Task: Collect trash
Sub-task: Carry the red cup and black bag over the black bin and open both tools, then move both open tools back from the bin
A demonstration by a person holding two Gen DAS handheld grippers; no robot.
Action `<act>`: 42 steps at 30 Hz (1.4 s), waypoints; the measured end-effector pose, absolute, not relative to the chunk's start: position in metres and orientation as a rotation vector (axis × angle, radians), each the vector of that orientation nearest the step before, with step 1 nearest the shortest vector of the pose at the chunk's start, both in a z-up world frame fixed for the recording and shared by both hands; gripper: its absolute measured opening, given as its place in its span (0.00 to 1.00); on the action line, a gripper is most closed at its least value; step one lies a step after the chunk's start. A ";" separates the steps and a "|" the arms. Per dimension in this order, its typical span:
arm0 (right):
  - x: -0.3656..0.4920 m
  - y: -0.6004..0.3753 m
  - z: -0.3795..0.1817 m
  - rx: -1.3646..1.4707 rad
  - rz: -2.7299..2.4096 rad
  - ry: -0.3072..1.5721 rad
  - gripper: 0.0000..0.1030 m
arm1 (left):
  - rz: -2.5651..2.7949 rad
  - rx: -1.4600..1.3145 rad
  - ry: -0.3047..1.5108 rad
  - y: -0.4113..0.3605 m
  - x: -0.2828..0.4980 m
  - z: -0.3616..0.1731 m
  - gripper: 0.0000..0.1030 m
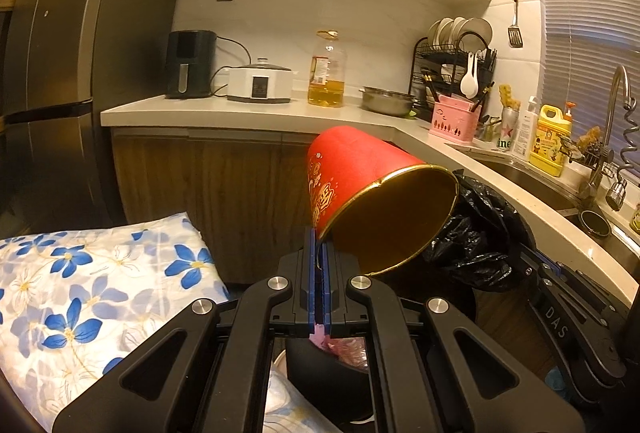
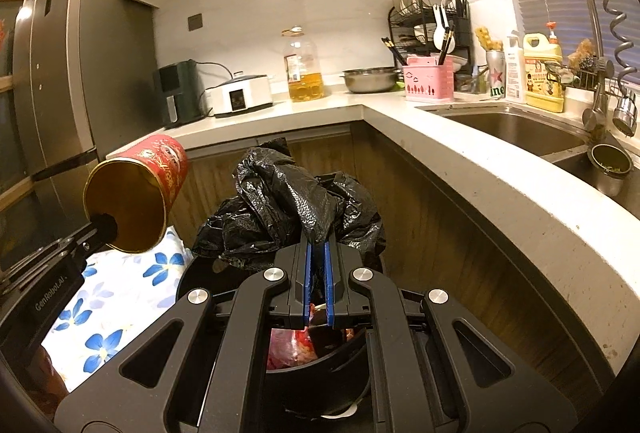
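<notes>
My left gripper (image 1: 319,245) is shut on the gold rim of a red paper cup (image 1: 360,185) and holds it tilted in the air, its gold inside facing me. The cup also shows in the right wrist view (image 2: 136,193) at the left, held by the left gripper (image 2: 105,227). My right gripper (image 2: 317,245) is shut on a fold of the black trash bag (image 2: 288,209), lifted over a black bin (image 2: 320,373) with pink and red trash inside. The bag also shows in the left wrist view (image 1: 476,233), right of the cup.
A blue-flowered cloth (image 1: 80,281) lies at the left. An L-shaped counter (image 2: 440,145) holds an air fryer (image 1: 190,65), a cooker, an oil bottle (image 1: 326,73), a steel bowl, a dish rack and a sink (image 2: 516,129). A fridge (image 1: 52,73) stands at the left.
</notes>
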State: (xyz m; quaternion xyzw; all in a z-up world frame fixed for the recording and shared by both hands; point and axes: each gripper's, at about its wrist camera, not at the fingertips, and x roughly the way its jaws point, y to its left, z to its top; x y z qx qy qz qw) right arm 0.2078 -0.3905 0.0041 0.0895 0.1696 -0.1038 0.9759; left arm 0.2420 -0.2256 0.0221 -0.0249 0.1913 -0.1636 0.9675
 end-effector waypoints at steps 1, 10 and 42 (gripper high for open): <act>0.209 -0.391 0.005 0.180 -0.209 0.344 0.05 | -0.334 -0.047 0.389 -0.228 0.243 0.021 0.02; 0.222 -0.393 -0.003 0.176 -0.210 0.378 0.16 | -0.364 -0.033 0.431 -0.242 0.257 0.007 0.03; 0.185 -0.347 -0.006 0.100 -0.204 0.453 0.95 | -0.144 -0.008 0.439 -0.162 0.204 0.001 0.94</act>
